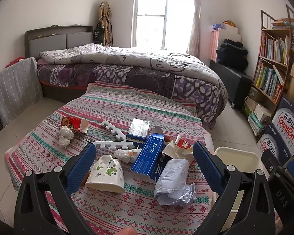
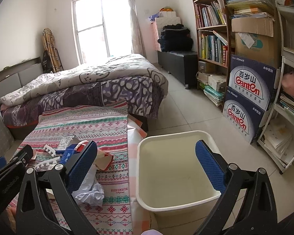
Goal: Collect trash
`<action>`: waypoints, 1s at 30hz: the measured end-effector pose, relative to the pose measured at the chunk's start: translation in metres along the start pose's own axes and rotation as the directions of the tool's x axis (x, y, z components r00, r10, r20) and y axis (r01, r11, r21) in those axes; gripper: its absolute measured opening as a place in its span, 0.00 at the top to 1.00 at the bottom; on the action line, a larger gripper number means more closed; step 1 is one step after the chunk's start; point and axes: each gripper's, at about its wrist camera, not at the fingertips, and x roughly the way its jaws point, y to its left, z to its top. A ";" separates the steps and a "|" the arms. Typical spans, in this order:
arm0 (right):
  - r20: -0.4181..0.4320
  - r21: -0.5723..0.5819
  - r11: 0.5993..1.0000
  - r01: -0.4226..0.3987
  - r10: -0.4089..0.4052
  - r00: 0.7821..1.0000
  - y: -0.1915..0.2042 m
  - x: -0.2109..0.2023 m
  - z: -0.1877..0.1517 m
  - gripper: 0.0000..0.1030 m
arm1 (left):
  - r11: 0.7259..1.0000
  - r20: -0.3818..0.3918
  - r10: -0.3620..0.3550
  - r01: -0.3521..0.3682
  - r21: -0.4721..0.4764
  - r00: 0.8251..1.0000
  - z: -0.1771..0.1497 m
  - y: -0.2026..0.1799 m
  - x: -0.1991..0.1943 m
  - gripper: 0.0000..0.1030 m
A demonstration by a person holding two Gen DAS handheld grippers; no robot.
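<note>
The trash is spread over a bench point(image 1: 115, 105) covered with a patterned cloth, whose far edge meets the bed point(image 1: 147, 66) and whose right edge runs just beside a cream bin point(image 2: 178, 176) on the tiled floor point(image 2: 186, 105). Open floor is seen between the bin, the bed and the bookshelf point(image 2: 211, 29). The bin is seen to be empty. On the bench a paper cup point(image 1: 105, 174) lies on its side, with a crumpled paper point(image 1: 174, 182), a blue carton point(image 1: 149, 154) and white foam strips point(image 1: 113, 131) near it. The left claw point(image 1: 145, 166) is held wide apart over this litter, gripping nothing. The right claw point(image 2: 147, 168) is likewise held apart, above the bin's near-left rim.
</note>
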 end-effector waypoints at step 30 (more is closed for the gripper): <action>-0.666 0.185 0.943 -0.276 0.327 0.671 0.056 0.144 -0.021 0.07 | 0.996 -0.774 -0.064 0.091 -0.009 0.630 -0.022 0.077 0.184 0.08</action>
